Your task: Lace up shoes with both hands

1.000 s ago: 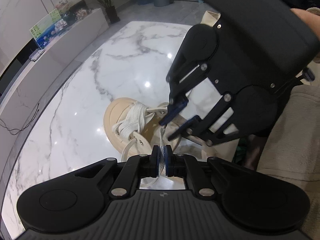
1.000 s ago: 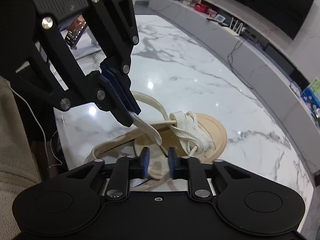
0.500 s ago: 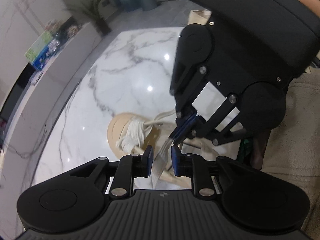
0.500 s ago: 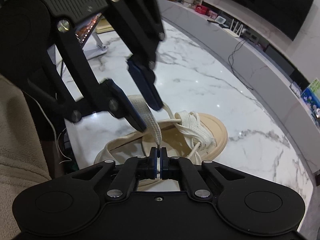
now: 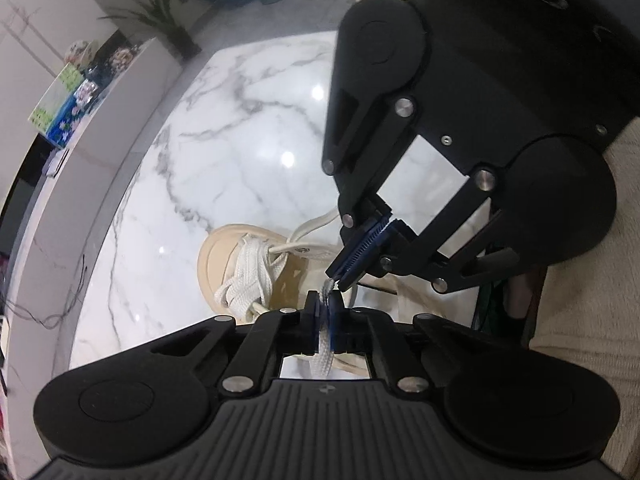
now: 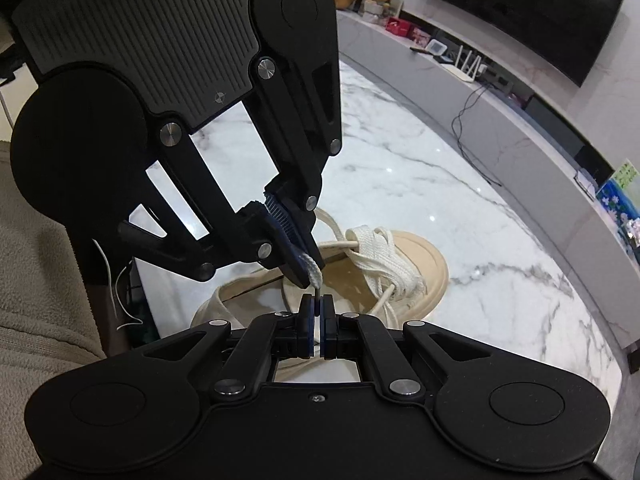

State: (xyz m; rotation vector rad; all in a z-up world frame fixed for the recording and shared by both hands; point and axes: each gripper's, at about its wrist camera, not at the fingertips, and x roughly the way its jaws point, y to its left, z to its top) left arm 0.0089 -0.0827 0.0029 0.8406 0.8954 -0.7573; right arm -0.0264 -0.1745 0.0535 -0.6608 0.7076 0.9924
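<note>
Shoelace (image 5: 325, 350) between both shut grippers

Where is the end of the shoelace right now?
The shoelace end is pinched between the left gripper and right gripper, just above the shoe on the marble table.

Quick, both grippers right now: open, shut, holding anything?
Left gripper: jaws have just closed again, shut on the flat white cotton shoelace.
Right gripper: shut on the tip of the same lace.
</note>
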